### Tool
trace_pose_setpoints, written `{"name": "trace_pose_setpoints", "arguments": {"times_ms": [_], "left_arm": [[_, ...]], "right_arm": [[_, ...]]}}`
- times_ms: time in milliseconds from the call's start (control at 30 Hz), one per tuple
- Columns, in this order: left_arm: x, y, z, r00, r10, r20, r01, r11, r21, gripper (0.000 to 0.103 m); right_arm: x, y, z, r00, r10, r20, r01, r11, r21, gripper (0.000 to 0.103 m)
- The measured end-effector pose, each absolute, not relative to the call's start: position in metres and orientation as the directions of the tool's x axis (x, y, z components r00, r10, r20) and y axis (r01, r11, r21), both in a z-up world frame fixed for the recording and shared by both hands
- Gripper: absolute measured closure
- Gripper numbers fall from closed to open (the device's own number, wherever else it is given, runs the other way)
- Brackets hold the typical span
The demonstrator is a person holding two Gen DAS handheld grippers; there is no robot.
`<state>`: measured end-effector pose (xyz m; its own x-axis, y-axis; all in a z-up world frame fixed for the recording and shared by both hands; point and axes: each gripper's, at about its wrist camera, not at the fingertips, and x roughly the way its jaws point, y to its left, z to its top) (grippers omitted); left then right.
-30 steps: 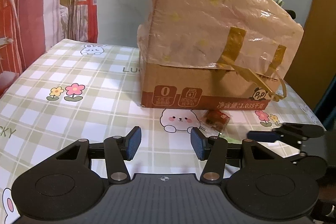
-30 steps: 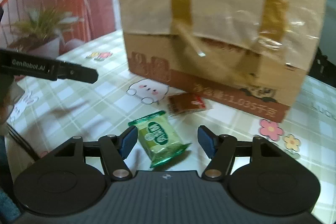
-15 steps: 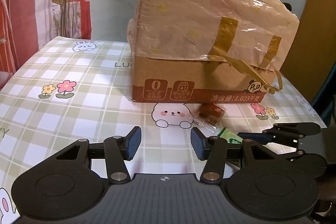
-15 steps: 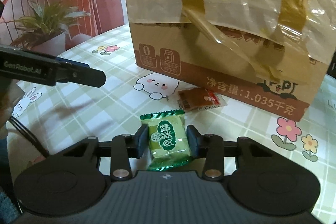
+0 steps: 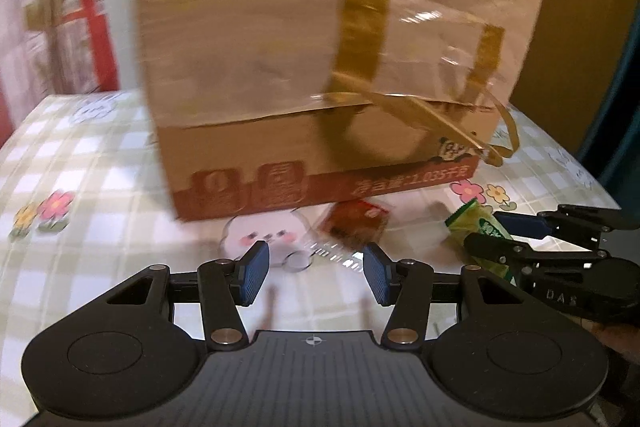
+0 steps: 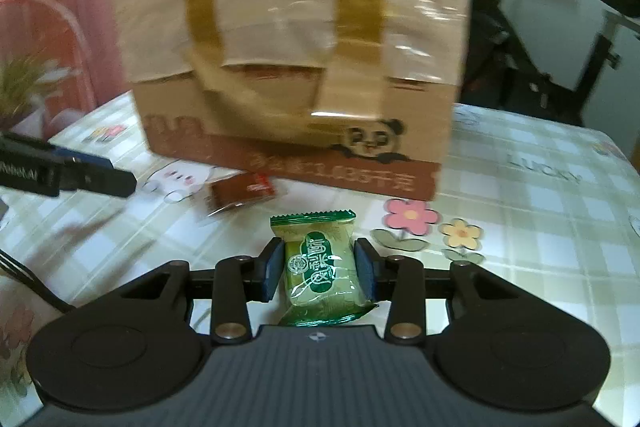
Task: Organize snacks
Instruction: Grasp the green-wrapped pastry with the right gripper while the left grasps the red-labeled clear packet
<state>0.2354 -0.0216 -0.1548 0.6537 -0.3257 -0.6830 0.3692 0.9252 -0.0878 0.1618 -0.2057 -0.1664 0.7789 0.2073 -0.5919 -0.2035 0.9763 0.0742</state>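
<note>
Right gripper [image 6: 316, 269] clamped on a green snack packet [image 6: 320, 267]; both blue pads press the packet's sides, its sealed top edge pointing to 12 o'clock, lower end crumpled against the gripper body. The jaws have just been closing, with that packet between them. In the left wrist view the same packet [image 5: 478, 227] shows at 3 o'clock, pinched between the right gripper's fingers [image 5: 516, 223], tilted. Left gripper [image 5: 316, 273] released, jaws standing apart with nothing between the pads, only tablecloth [image 5: 100, 227] under them. A brown snack packet [image 5: 354, 223] lies flat on the cloth just past the left gripper's tips, at about 1 o'clock from them, near the front foot of the cardboard box [image 5: 320, 155]. From the right wrist view that brown packet [image 6: 242, 191] sits at 11 o'clock from the green one, apart from it, and the left gripper's finger [image 6: 92, 175] reaches in from 9 o'clock. The box [image 6: 296, 131] stands upright on the table, at 12 o'clock in both views, with a tan bag [image 5: 320, 19] with darker handles draped over its upper part. Cloth is green-and-white check with printed flowers [image 6: 412, 217] and a rabbit face [image 5: 266, 237]; the rabbit lies just ahead of the left pads. Both views blurred in their upper parts. A potted plant [image 6: 20, 87] is at 9 o'clock in the right wrist view, too blurred to detail.
</note>
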Motion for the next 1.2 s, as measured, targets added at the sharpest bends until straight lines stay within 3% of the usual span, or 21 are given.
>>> {"name": "trace_pose_setpoints", "arguments": {"times_ms": [267,533,867,933,967,1200], "left_arm": [[0.261,-0.058,-0.17,0.619,-0.355,-0.701,0.469,0.882,-0.033,0.049],[0.281,-0.072,-0.184,0.606,-0.327,-0.725,0.472,0.882,-0.003,0.048],[0.286,-0.088,-0.199,0.624,-0.325,-0.71,0.461,0.887,0.0,0.038],[0.284,-0.089,-0.201,0.627,-0.327,-0.707,0.462,0.887,0.0,0.042],[0.282,-0.09,-0.202,0.629,-0.328,-0.705,0.461,0.887,-0.001,0.051],[0.26,-0.088,-0.201,0.618,-0.317,-0.72,0.454,0.891,-0.002,0.058]], "right_arm": [[0.158,-0.206,-0.167,0.797,0.184,-0.576,-0.18,0.982,0.066,0.062],[0.159,-0.211,-0.167,0.8,0.194,-0.568,-0.16,0.981,0.111,0.062],[0.16,-0.216,-0.167,0.795,0.222,-0.564,-0.161,0.974,0.157,0.062],[0.161,-0.217,-0.167,0.794,0.228,-0.564,-0.161,0.973,0.166,0.062],[0.161,-0.218,-0.168,0.794,0.23,-0.563,-0.161,0.972,0.171,0.062],[0.16,-0.221,-0.167,0.796,0.242,-0.555,-0.16,0.968,0.193,0.062]]}}
